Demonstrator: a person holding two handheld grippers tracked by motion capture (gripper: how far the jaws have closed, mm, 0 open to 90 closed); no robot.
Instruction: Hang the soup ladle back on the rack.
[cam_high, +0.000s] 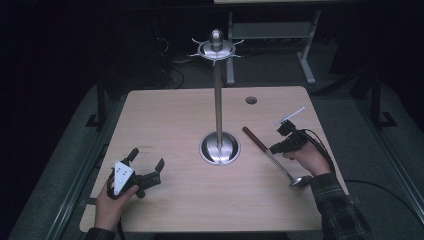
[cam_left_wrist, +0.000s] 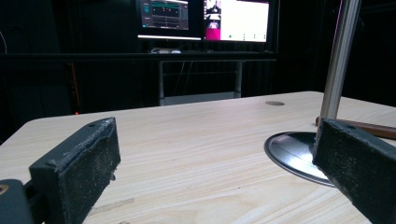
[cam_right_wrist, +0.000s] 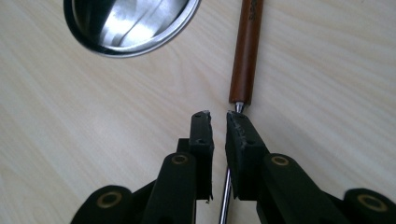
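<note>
1. Wooden-handled ladle (cam_high: 272, 156) lies flat on the pale table (cam_high: 165, 125) in the high view, slanting from its brown grip near the stand down to the steel bowl at the near right. The right gripper (cam_high: 281, 140) hovers over the thin metal shaft, just beside where grip meets shaft. The left gripper (cam_high: 146, 163) rests well apart at the near left, its jaws spread wide with nothing between them. A steel stand (cam_high: 218, 100) with a round base rises mid-table, between the two grippers.

2. Seen from the left gripper view, the left gripper (cam_left_wrist: 210, 163) has its two black pads far apart over bare table. The stand's pole (cam_left_wrist: 340, 60) and base sit just behind the right-hand pad, and the ladle's brown grip (cam_left_wrist: 369, 128) peeks out behind it. Monitors (cam_left_wrist: 205, 18) glow beyond the table's far edge.

3. Seen from the right gripper view, the right gripper (cam_right_wrist: 219, 116) has its jaws narrow, a slim gap between them. The ladle's shaft (cam_right_wrist: 226, 196) runs under that gap; I cannot tell whether the pads touch it. The brown grip (cam_right_wrist: 246, 51) starts just past the jaw tips, with the stand's base (cam_right_wrist: 130, 23) to its left.
</note>
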